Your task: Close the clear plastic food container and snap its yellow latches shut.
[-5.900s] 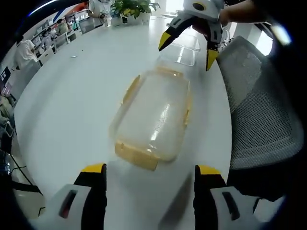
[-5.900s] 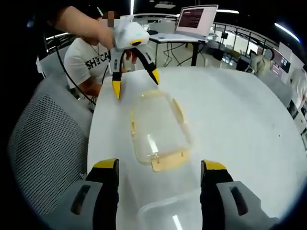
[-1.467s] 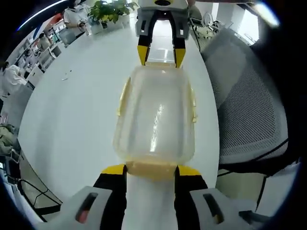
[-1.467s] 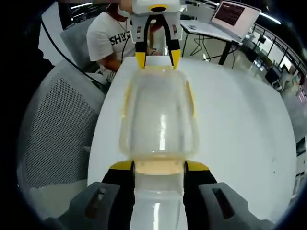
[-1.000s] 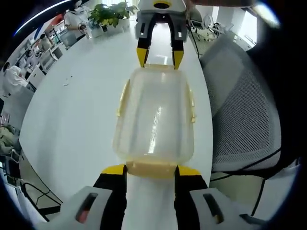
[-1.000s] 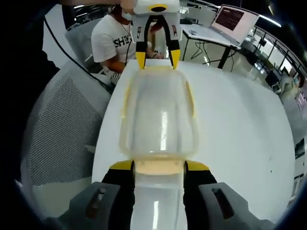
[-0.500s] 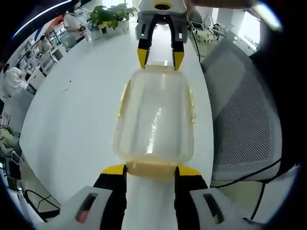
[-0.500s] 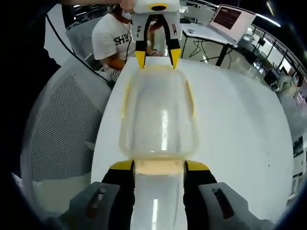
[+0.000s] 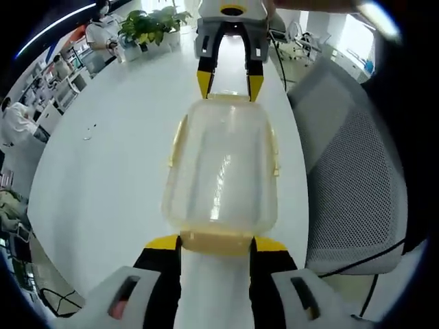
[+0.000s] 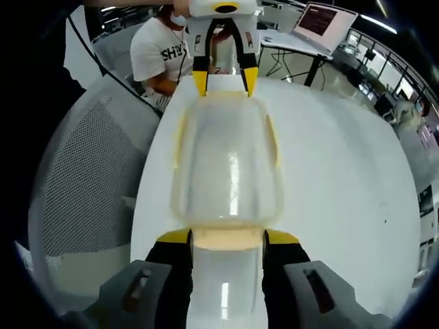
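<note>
Clear plastic food container [image 9: 221,168] with yellow latches [image 9: 177,140] sits above the round white table [image 9: 103,157], clamped end to end between my two grippers. My left gripper [image 9: 214,244] has its jaws narrowed on the near yellow end latch [image 9: 216,242], and my right gripper [image 10: 226,240] pinches the opposite end latch [image 10: 226,238]. A grey mesh chair [image 9: 350,171] stands just beside the table.
</note>
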Demonstrator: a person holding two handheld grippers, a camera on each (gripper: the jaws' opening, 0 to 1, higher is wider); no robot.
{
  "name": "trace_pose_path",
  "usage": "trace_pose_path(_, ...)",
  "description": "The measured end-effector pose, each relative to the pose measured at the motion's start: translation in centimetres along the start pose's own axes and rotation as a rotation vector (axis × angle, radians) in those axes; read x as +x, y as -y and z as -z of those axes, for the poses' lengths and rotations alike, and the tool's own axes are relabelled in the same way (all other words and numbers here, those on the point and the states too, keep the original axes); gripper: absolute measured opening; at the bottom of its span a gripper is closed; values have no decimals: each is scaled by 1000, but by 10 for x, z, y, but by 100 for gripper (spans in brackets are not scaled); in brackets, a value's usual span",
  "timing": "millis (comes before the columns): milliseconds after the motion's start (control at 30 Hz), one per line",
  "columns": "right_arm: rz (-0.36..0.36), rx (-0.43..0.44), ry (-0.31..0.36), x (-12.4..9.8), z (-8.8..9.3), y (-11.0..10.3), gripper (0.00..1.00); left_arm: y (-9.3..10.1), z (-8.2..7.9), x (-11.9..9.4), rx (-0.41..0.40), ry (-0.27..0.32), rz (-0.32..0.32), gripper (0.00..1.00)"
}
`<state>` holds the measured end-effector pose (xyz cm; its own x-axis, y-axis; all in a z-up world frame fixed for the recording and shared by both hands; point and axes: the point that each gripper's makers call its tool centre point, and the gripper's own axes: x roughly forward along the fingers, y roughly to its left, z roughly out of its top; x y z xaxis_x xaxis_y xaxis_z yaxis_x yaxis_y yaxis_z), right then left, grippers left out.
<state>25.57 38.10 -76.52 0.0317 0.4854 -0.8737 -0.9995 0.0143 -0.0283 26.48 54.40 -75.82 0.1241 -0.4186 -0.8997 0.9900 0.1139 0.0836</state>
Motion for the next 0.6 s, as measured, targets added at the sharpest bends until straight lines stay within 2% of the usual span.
trace_pose_path(600, 9, 9, -12, -17, 35, -4, 36, 8, -32, 19, -7, 26, 7, 33)
